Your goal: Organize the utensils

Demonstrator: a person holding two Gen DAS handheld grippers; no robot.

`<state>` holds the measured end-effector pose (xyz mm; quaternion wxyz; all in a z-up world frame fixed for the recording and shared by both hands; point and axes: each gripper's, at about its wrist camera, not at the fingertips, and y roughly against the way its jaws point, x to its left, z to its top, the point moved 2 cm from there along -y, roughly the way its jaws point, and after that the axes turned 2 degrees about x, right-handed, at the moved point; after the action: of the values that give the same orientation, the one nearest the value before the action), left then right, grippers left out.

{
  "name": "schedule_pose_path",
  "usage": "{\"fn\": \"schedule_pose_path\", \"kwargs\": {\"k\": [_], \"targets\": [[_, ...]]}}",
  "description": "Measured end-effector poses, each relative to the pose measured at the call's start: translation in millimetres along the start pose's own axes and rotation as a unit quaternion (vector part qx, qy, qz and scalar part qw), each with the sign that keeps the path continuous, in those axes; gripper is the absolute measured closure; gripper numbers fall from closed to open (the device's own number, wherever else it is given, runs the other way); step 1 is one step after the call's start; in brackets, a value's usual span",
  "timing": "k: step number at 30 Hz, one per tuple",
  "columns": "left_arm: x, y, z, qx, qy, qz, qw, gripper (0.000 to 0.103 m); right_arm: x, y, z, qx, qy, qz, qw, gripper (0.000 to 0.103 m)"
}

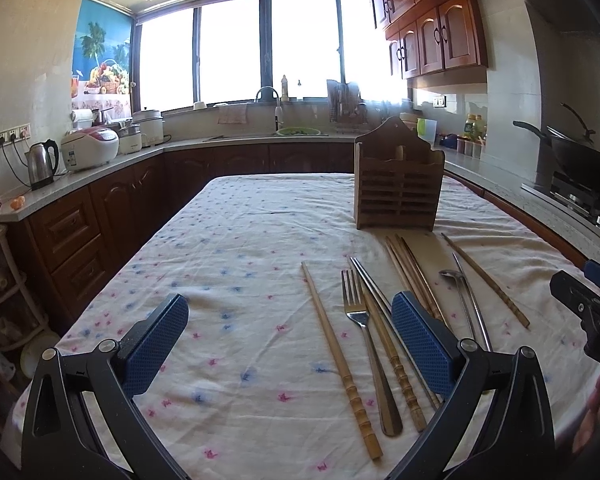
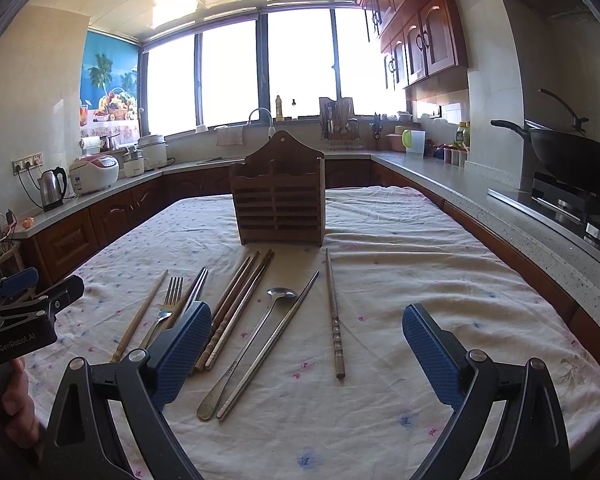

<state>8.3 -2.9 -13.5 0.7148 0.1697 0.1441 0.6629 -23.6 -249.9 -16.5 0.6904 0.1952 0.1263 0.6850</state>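
Both claws: left claw [image 1: 290,344] and right claw [image 2: 306,350] gape wide, empty, low in frame.
Utensils: fork [image 1: 360,320], spoon [image 2: 252,344], chopsticks [image 2: 236,308] on tabletop [image 2: 420,248].
Holder: wooden rack [image 2: 278,200] upright, centre.

White tablecloth [image 2: 380,280] dotted with small pink and blue flower prints covers the tabletop. On it stands a dark brown slatted wooden utensil holder [image 2: 280,204]. In front of the holder lie light tan bamboo chopsticks [image 2: 230,312], a silver fork [image 2: 168,304], a silver spoon [image 2: 252,336] and silver metal chopsticks [image 2: 272,344]. Each black hand-held gripper [image 2: 306,354] has blue textured pads [image 2: 428,352]
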Motion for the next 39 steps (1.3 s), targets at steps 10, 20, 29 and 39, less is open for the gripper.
{"fn": "schedule_pose_path", "kwargs": {"k": [10, 20, 29, 39], "targets": [[-2.3, 2.2, 1.9, -0.006, -0.005, 0.000, 1.0000, 0.000, -3.0, 1.6, 0.2, -0.006, -0.005, 0.006, 1.000, 0.005], [-3.4, 2.5, 2.3, -0.007, -0.005, -0.003, 1.0000, 0.000, -5.4, 2.3, 0.5, -0.008, -0.008, 0.010, 1.000, 0.005], [-4.5, 0.8, 3.3, -0.004, -0.003, -0.004, 1.0000, 0.000, -5.5, 2.9, 0.5, -0.009, -0.009, 0.012, 1.000, 0.005], [-3.3, -0.9, 3.8, 0.000, -0.001, -0.007, 1.0000, 0.000, -4.1, 2.8, 0.4, -0.008, -0.010, 0.013, 1.000, 0.005]]}}
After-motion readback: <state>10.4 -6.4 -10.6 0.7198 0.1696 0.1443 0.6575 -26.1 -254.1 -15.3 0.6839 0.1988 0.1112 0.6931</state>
